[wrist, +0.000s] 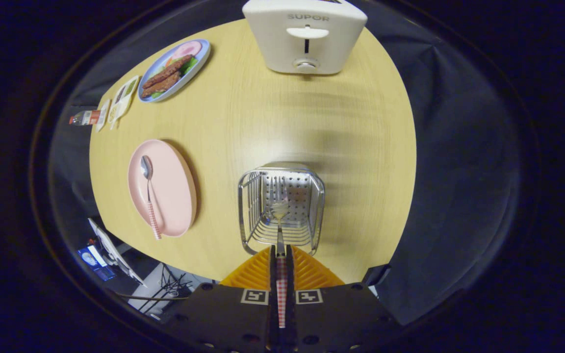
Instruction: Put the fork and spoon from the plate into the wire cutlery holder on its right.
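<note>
The gripper (281, 260) is seen nearest, its two fingers pressed together on the red-and-white checked handle of the fork (279, 230), which is pinched between them. The fork is held pointing away from the fingers, and its tines are seen down inside the wire cutlery holder (312, 196), just ahead of the fingertips. Whether the tines are touching the perforated bottom of the holder cannot be told.

The holder is set upright on the wooden table (351, 147). To its left, near but apart from it, a pink plate (174, 191) is placed close to the near edge of the table. The spoon (149, 193) is laid on this plate, its bowl turned toward the far side and its checked handle reaching over the plate's near rim.

Farther off on the left, a blue plate (201, 61) is set, with strips of meat, a pink slice and greens laid on it. A few small packets (123, 100) and a small bottle (85, 118) are found just beside it at the table's left edge. At the far side of the table, beyond the holder and well apart from it, a white toaster (305, 39) is placed.
</note>
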The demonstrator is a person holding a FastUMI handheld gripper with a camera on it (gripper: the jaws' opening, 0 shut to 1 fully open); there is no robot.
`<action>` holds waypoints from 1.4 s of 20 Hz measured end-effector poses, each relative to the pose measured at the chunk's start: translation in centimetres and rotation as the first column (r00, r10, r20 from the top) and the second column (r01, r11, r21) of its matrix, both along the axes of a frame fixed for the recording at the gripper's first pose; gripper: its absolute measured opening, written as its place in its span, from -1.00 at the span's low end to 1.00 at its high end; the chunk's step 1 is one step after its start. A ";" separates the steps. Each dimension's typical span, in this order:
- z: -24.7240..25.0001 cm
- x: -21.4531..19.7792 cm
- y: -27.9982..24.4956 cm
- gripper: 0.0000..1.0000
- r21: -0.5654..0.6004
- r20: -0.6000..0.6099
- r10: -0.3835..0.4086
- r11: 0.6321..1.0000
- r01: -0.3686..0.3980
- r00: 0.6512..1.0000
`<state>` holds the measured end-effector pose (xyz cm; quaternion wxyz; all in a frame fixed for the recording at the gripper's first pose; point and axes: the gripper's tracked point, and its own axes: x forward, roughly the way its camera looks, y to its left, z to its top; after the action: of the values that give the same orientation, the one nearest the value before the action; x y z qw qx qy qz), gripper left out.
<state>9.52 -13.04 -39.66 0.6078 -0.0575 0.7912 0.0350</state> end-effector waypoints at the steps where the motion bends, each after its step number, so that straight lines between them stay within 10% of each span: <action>1: 0.0 0.1 0.1 -0.90 -0.010 0.002 0.001 1.000 -0.001 1.000; 11: 1.1 0.5 0.7 -0.81 -0.016 0.075 0.014 1.000 -0.013 0.997; 19: 4.1 0.3 4.4 -0.32 0.050 0.254 0.019 0.998 -0.032 0.967; 28: 7.9 0.6 13.2 0.14 0.135 0.630 0.038 0.978 -0.158 0.775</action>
<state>10.09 0.16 -31.75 0.8353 -0.0520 0.5347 0.1170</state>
